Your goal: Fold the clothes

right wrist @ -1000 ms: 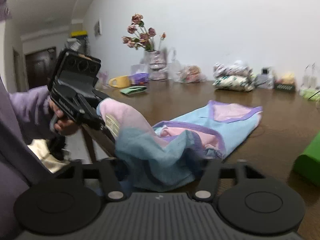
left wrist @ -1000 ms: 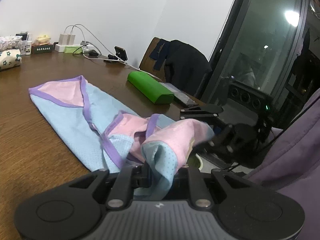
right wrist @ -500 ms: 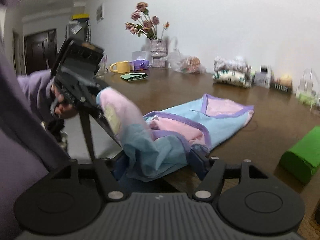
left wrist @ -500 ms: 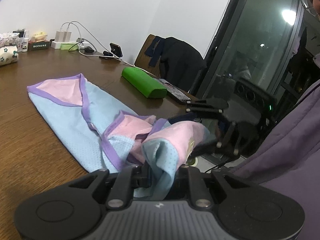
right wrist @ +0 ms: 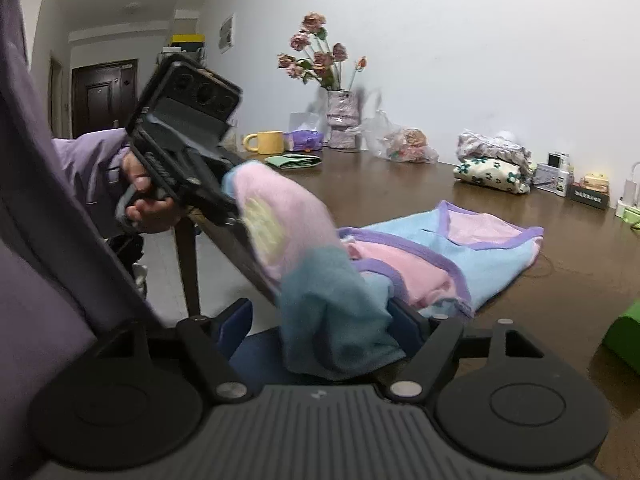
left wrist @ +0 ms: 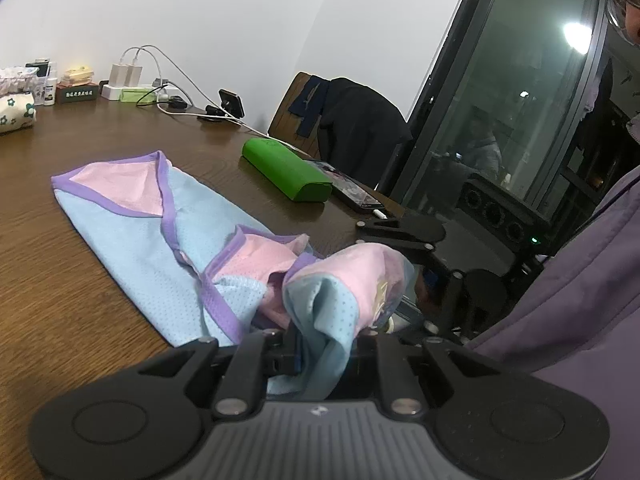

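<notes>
A thin mesh garment in pale blue and pink, bound in purple ribbing, is lying along the near edge of a wooden table, its near end bunching up off the wood. The left gripper is clamping one lifted corner; the right gripper is pinching the other. The fabric is sagging limply between them, looking light, soft and easily creased, so the firmer purple hems are offering the surest hold.

Even indoor light, lamp glare in the dark window, fisheye-bent edges, near cloth blurred
</notes>
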`<state>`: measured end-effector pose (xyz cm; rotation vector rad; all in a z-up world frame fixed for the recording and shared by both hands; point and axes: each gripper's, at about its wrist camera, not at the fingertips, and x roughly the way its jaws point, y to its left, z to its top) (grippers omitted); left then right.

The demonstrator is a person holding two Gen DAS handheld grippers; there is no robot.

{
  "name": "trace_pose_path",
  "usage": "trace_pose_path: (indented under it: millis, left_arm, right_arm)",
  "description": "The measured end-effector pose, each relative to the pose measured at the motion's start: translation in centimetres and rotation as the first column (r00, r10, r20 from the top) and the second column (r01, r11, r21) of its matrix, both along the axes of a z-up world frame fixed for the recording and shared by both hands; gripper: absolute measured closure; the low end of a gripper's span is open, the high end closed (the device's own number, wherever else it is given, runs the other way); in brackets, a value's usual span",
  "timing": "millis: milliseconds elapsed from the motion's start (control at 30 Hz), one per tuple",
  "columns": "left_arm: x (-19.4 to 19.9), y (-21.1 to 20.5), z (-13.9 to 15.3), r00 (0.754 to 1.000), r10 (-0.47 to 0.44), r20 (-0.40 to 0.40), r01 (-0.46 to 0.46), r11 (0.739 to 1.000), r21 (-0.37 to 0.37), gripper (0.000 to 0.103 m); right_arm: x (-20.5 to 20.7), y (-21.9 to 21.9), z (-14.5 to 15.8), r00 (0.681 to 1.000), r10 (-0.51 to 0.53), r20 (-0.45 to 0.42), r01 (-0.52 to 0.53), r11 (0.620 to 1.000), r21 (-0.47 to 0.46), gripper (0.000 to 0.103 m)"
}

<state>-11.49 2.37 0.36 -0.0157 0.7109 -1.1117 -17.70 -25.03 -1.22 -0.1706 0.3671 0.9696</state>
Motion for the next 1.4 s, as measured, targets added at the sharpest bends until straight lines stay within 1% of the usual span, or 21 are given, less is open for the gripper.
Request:
trace_pose_path:
  millis: [33,67,167,267,333,433,467,533,567,633,700,767,800,900,967,1033,1100,1133,1233,1333,1400]
  left_arm:
    - [0.0,0.0,0.0,1.0,0.001,-0.001,-0.001,1.0,0.001,0.089]
    - [0.0,0.1,0.0,1.0,0.002,-0.002,-0.002,1.0,0.002,0.089]
    - [0.2,0.4,0.2,0.999,-0.013,-0.042,0.012,1.0,-0.021,0.087]
    - [0.9,1.0,0.8,0.995,-0.03,-0.095,0.023,0.997,-0.074,0.084]
    - [1.7,1.4,1.3,0.991,-0.026,-0.129,0.011,0.993,-0.118,0.084]
    - [3.8,2.0,2.0,0.983,0.061,-0.172,-0.089,0.983,-0.164,0.082]
    - [4.5,2.2,2.2,0.978,0.092,-0.188,-0.125,0.976,-0.176,0.078]
    - [6.5,2.8,1.6,0.943,0.219,-0.249,-0.261,0.953,-0.154,0.061]
    - [7.4,3.1,1.0,0.916,0.286,-0.282,-0.329,0.937,-0.12,0.053]
    - [8.6,3.5,-0.1,0.88,0.352,-0.32,-0.392,0.917,-0.07,0.053]
    - [8.7,3.5,-0.2,0.874,0.371,-0.315,-0.41,0.91,-0.067,0.053]
    - [8.4,3.4,0.0,0.882,0.373,-0.289,-0.412,0.907,-0.085,0.053]
    - [8.2,3.4,0.1,0.886,0.374,-0.276,-0.412,0.906,-0.093,0.054]
    - [7.0,2.7,0.3,0.889,0.381,-0.254,-0.409,0.91,-0.07,0.066]
    - [6.2,2.3,0.5,0.891,0.385,-0.239,-0.408,0.911,-0.054,0.067]
    - [5.3,1.9,0.6,0.894,0.389,-0.225,-0.407,0.913,-0.038,0.057]
    - [4.5,1.5,0.7,0.896,0.393,-0.209,-0.406,0.914,-0.023,0.025]
    - [3.7,1.7,0.8,0.895,0.406,-0.187,-0.418,0.908,-0.027,0.023]
    - [1.4,2.0,1.0,0.89,0.436,-0.131,-0.444,0.896,-0.031,0.023]
    - [-0.6,1.2,1.4,0.903,0.427,-0.041,-0.429,0.902,-0.047,0.025]
    - [-1.3,0.4,1.4,0.908,0.418,0.011,-0.418,0.908,-0.037,0.025]
  right_arm:
    - [0.7,-0.4,0.1,0.999,0.0,-0.041,0.001,1.0,0.027,0.056]
    - [1.3,-0.8,0.2,0.996,0.001,-0.084,0.003,0.998,0.055,0.087]
    - [2.9,-2.2,1.0,0.978,0.054,-0.201,-0.023,0.988,0.153,0.096]
    - [4.3,-3.3,2.0,0.945,0.14,-0.297,-0.072,0.971,0.227,0.097]
    - [6.6,-3.8,2.5,0.888,0.168,-0.428,-0.044,0.958,0.284,0.097]
    - [10.0,-4.2,3.0,0.825,0.152,-0.544,0.04,0.945,0.325,0.096]
    - [11.1,-4.3,3.1,0.801,0.148,-0.58,0.07,0.94,0.335,0.095]
    - [13.1,-4.4,3.4,0.765,0.127,-0.631,0.129,0.931,0.343,0.092]
    - [13.7,-4.2,3.4,0.766,0.079,-0.638,0.161,0.937,0.31,0.076]
    - [14.8,-3.8,3.4,0.765,-0.021,-0.644,0.228,0.944,0.24,0.05]
    - [15.1,-3.6,3.1,0.777,-0.088,-0.623,0.26,0.947,0.19,0.052]
    - [15.1,-3.5,2.5,0.775,-0.127,-0.619,0.288,0.943,0.166,0.079]
    - [15.1,-3.5,2.2,0.772,-0.149,-0.618,0.302,0.941,0.151,0.085]
    - [14.5,-3.2,1.7,0.772,-0.195,-0.605,0.323,0.94,0.11,0.091]
    - [14.0,-3.2,1.9,0.772,-0.192,-0.606,0.33,0.935,0.125,0.091]
    - [13.4,-3.5,2.1,0.776,-0.195,-0.599,0.332,0.935,0.126,0.091]
    - [13.0,-3.2,2.0,0.778,-0.244,-0.579,0.348,0.935,0.074,0.086]
    - [12.7,-3.0,1.9,0.78,-0.276,-0.562,0.358,0.933,0.039,0.078]
    - [11.4,-3.1,2.6,0.824,-0.282,-0.492,0.341,0.94,0.032,0.069]
    - [10.4,-3.8,3.3,0.844,-0.262,-0.468,0.333,0.94,0.076,0.068]
    - [10.3,-3.5,2.9,0.84,-0.26,-0.477,0.332,0.941,0.072,0.068]
